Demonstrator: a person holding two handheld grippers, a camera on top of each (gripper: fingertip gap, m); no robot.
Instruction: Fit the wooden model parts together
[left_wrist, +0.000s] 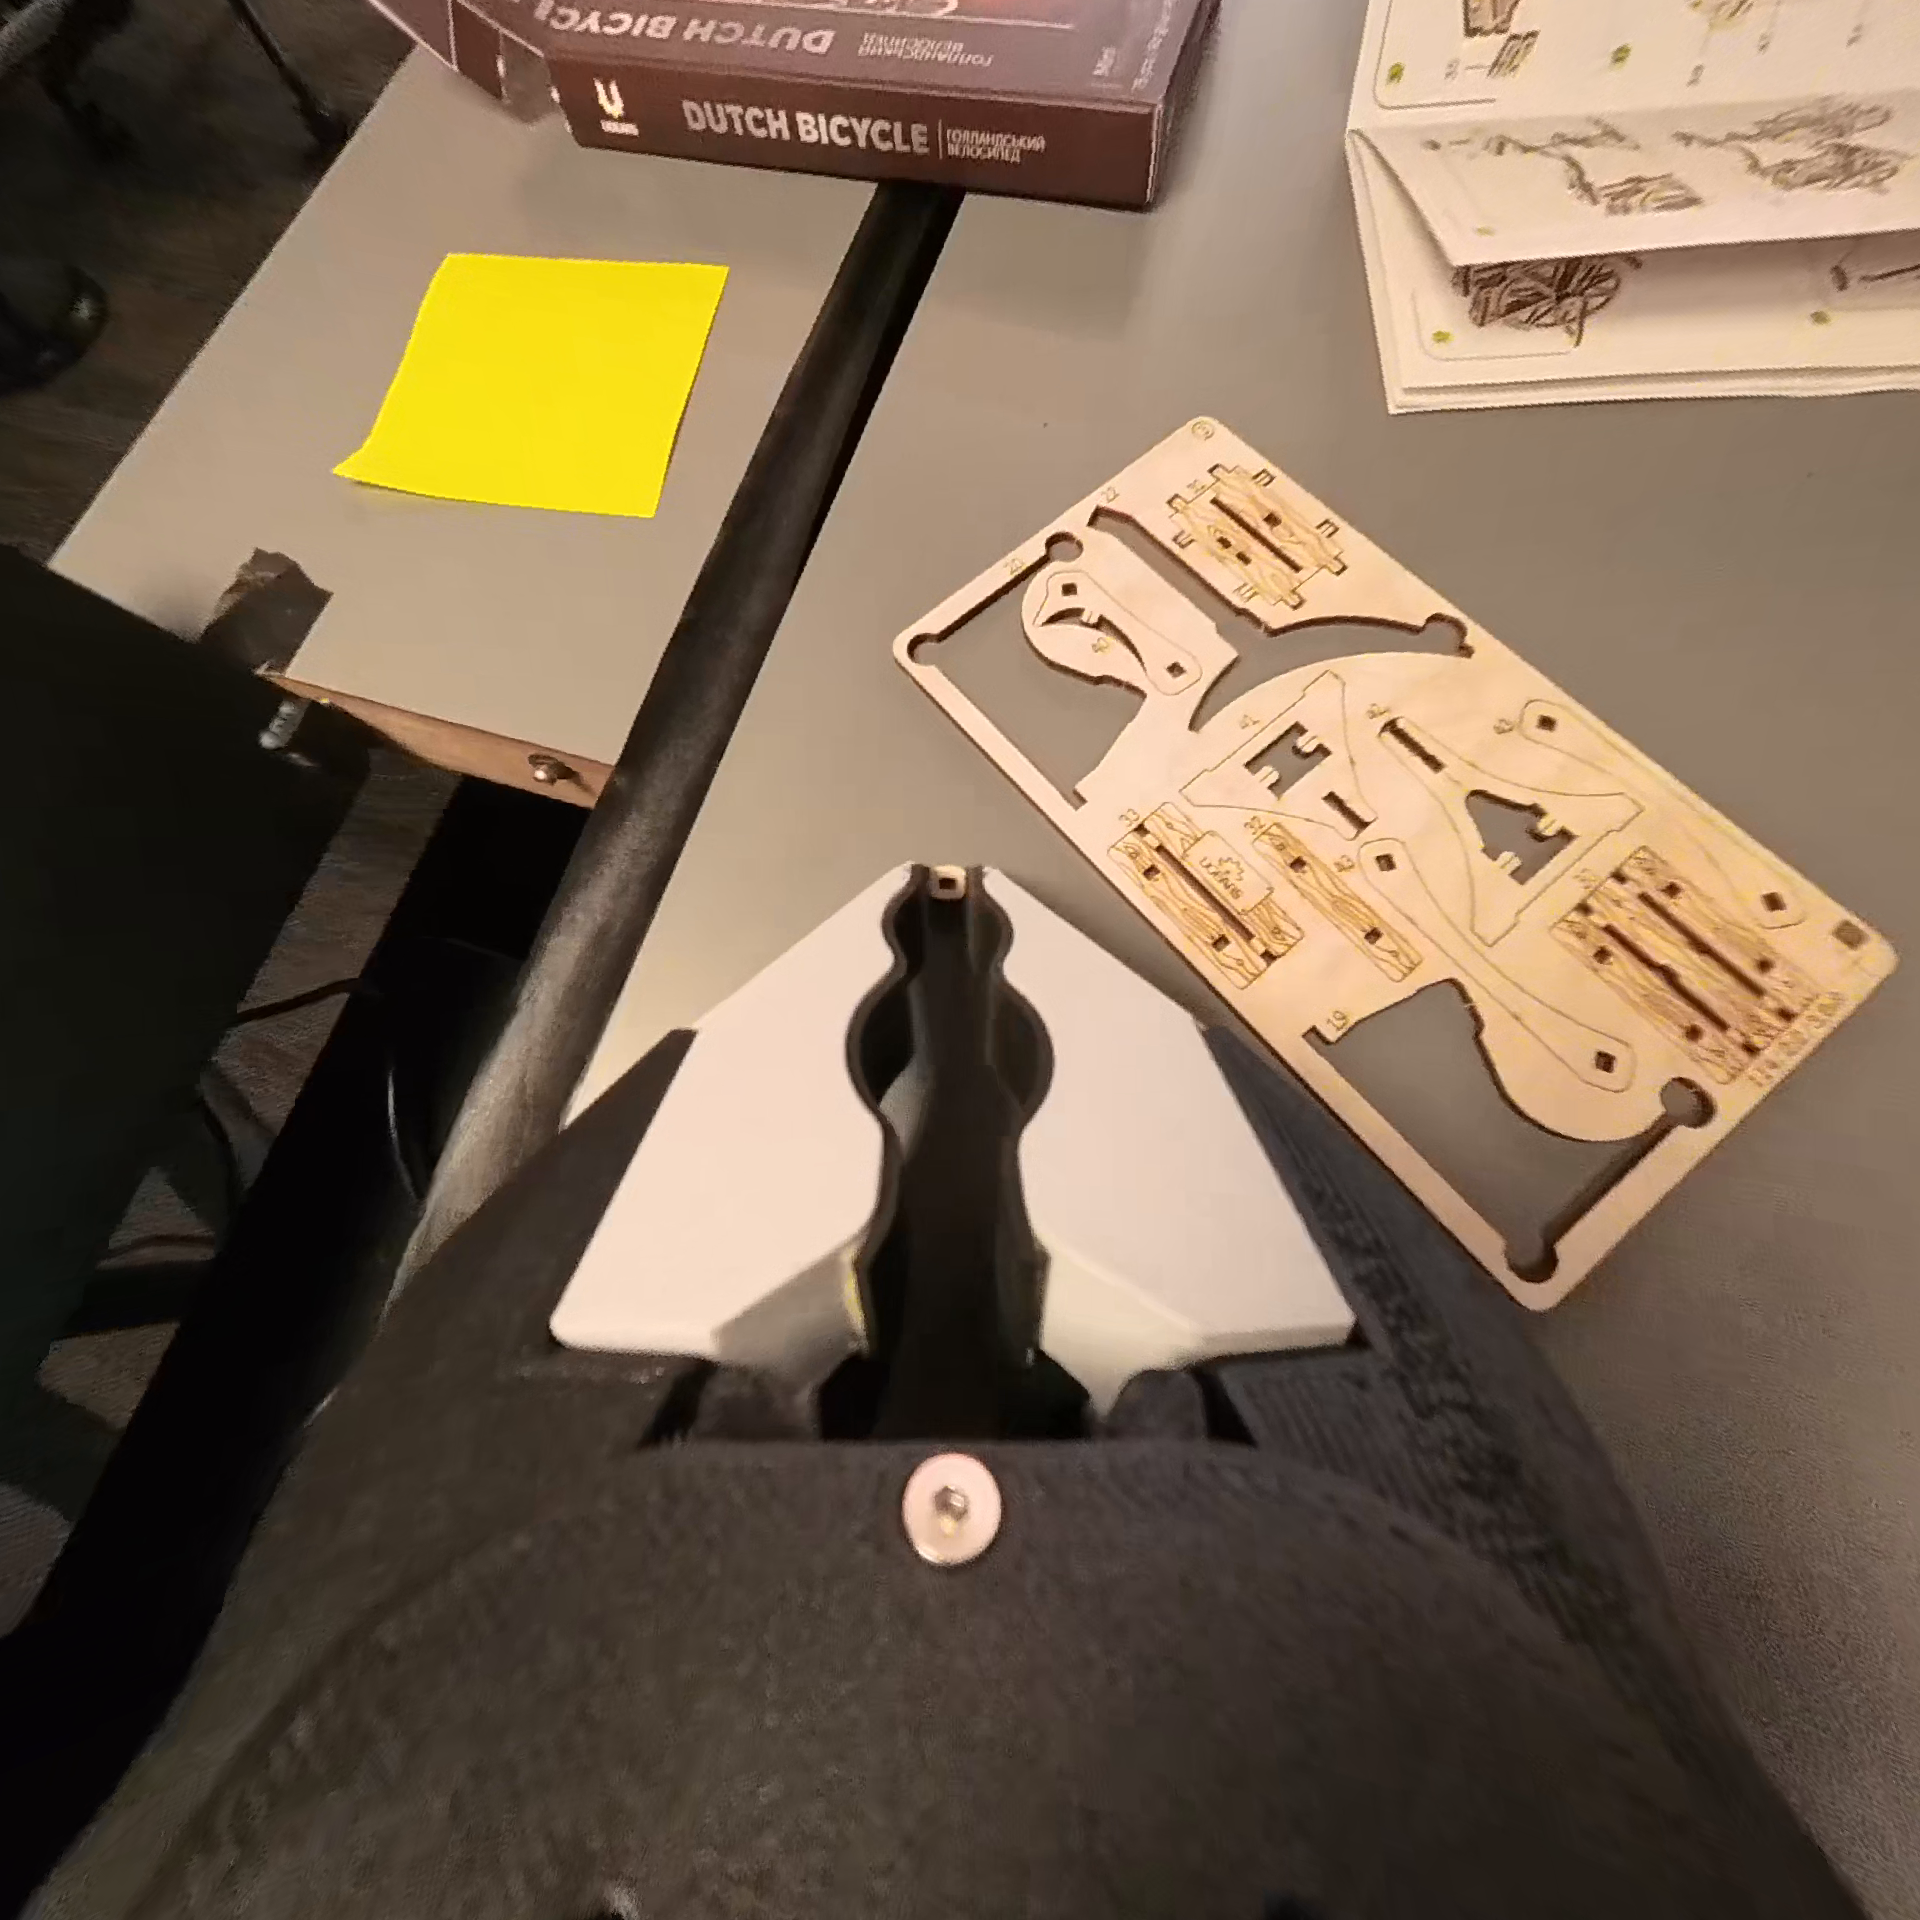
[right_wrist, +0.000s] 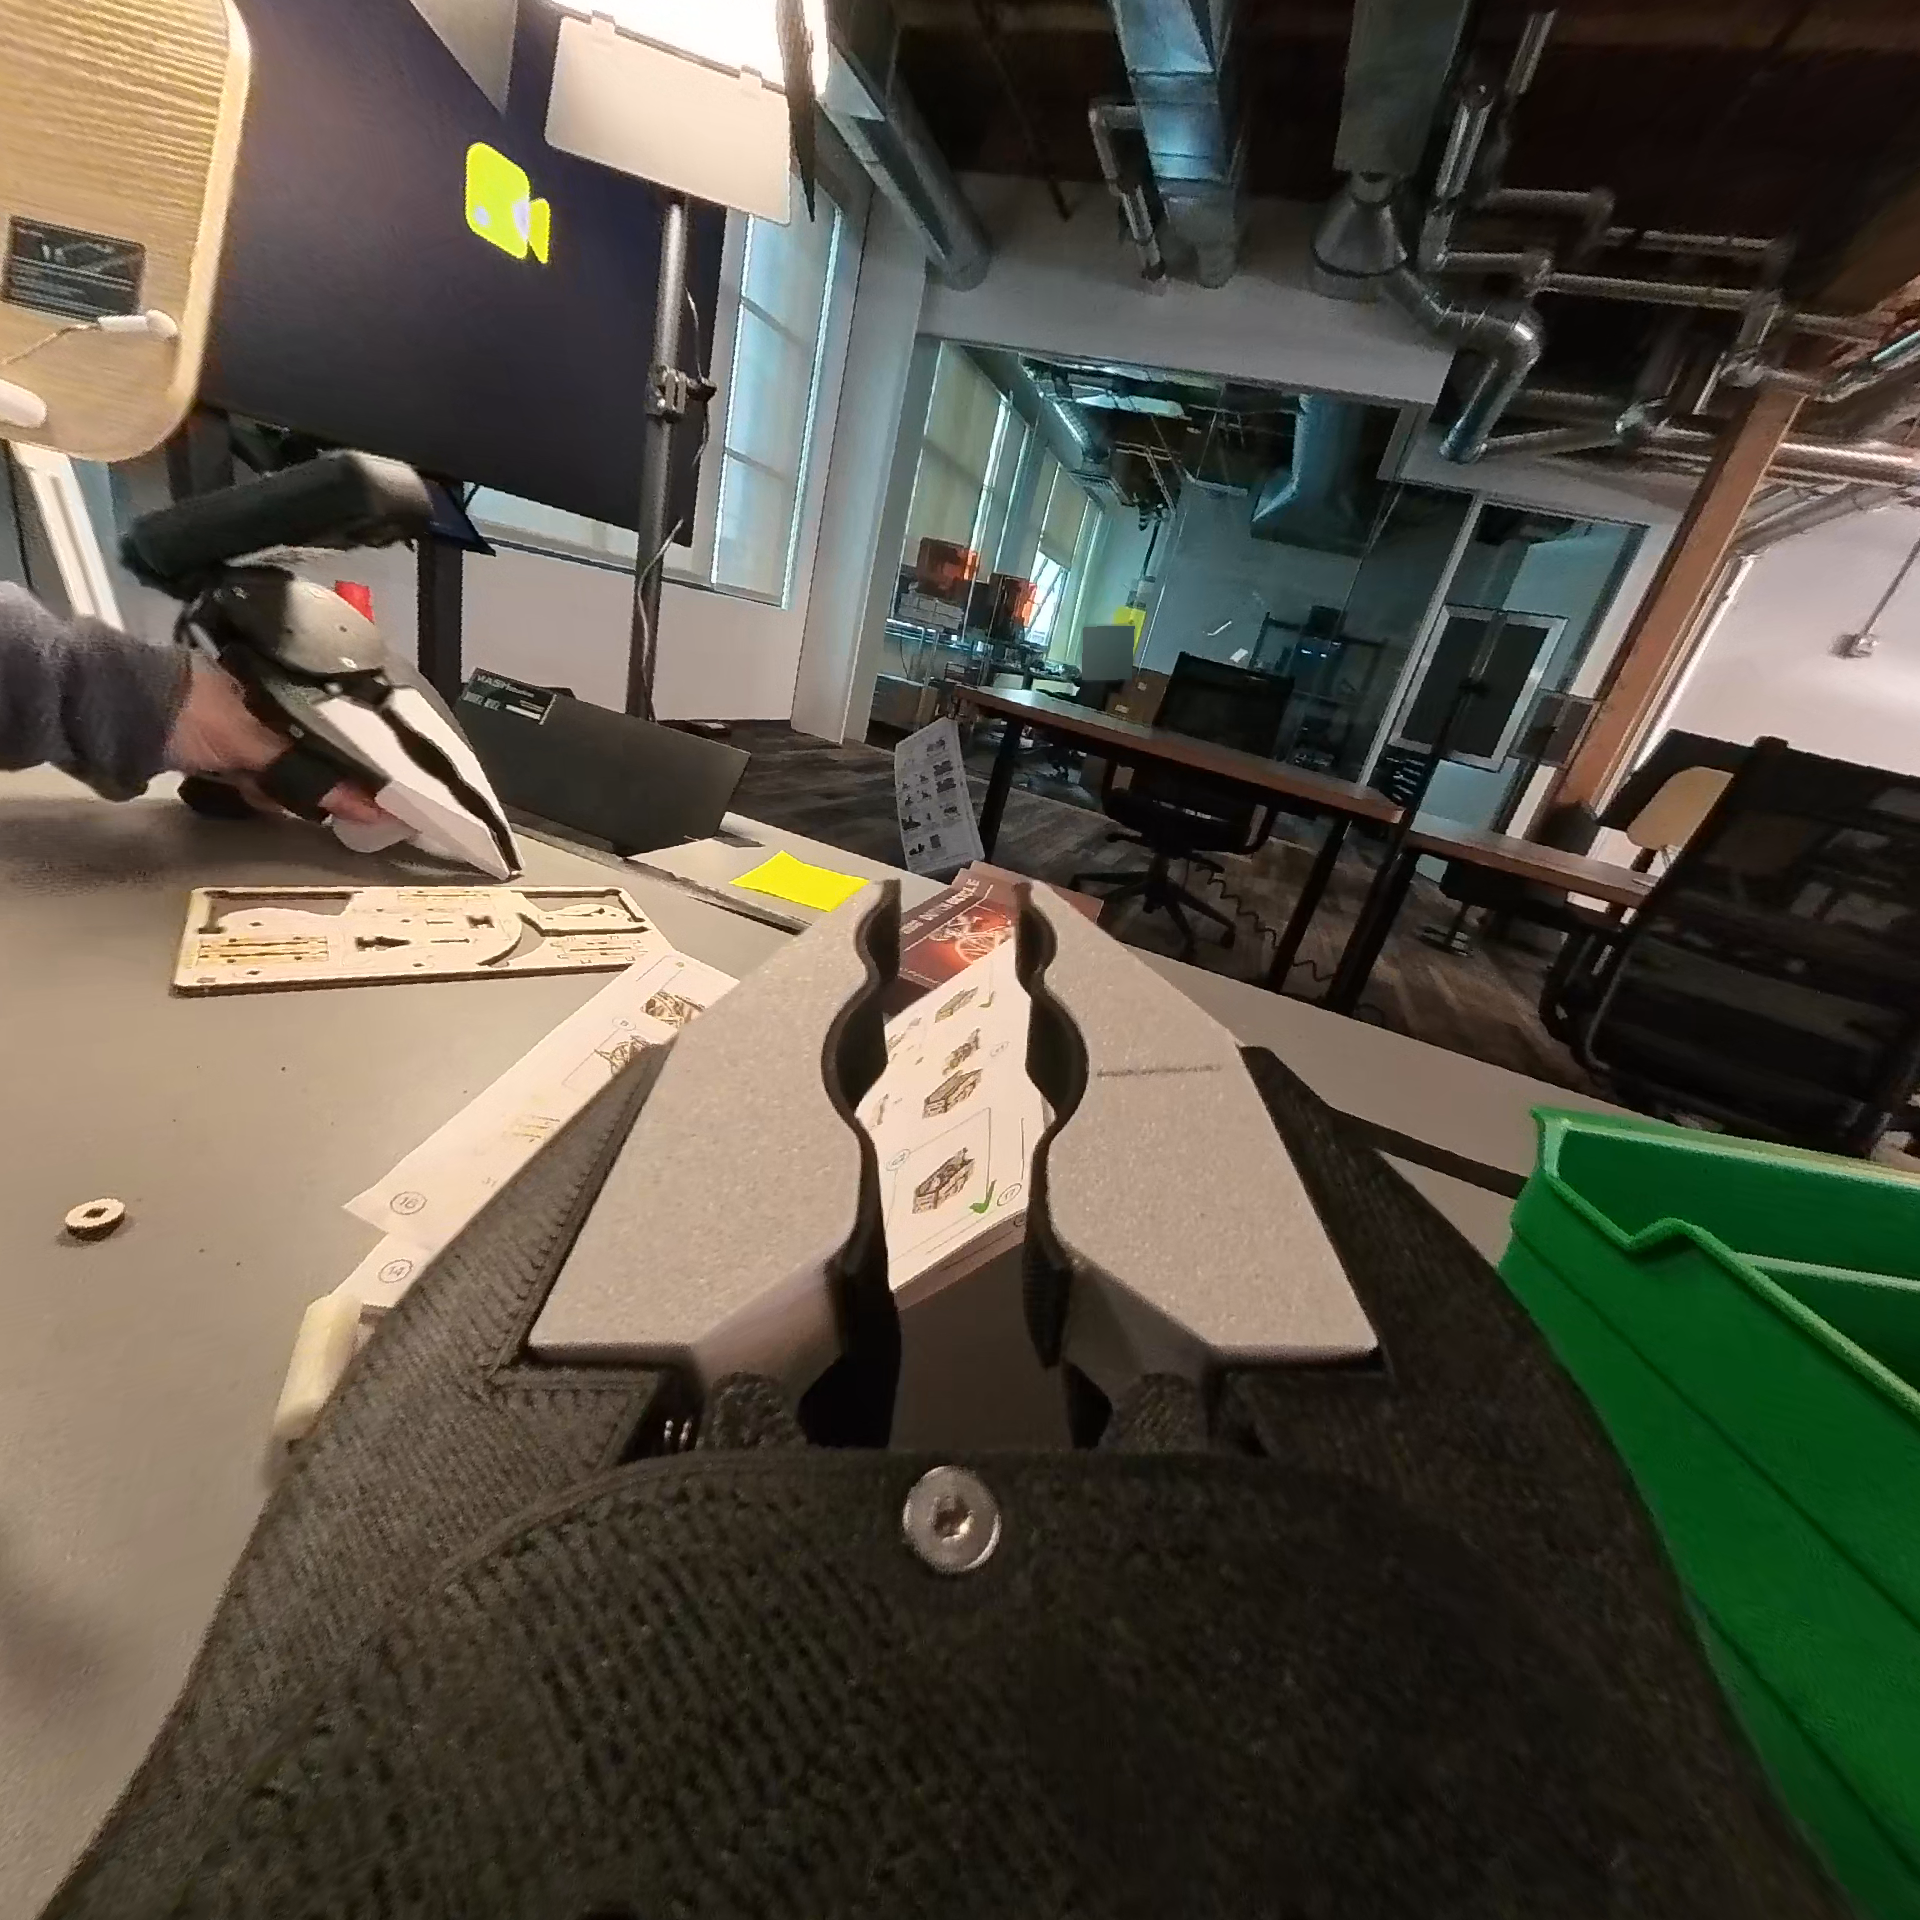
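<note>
A laser-cut wooden parts sheet (left_wrist: 1392, 831) lies flat on the grey table, with some parts punched out. My left gripper (left_wrist: 948, 888) is shut on a small pale wooden part (left_wrist: 948, 885) pinched at its very tip, just left of the sheet's near edge. In the right wrist view the left gripper (right_wrist: 499, 854) points down, its tip at the sheet's (right_wrist: 416, 935) far edge. My right gripper (right_wrist: 956, 909) is open and empty, held above the instruction booklet (right_wrist: 623, 1049). A small wooden ring (right_wrist: 94, 1216) lies loose on the table at the left.
The brown kit box (left_wrist: 862, 114) stands at the back, the open booklet (left_wrist: 1662, 208) to its right. A yellow sticky note (left_wrist: 540, 384) lies on the neighbouring table across a dark gap (left_wrist: 727, 644). A green bin (right_wrist: 1714, 1309) sits close on the right of my right gripper.
</note>
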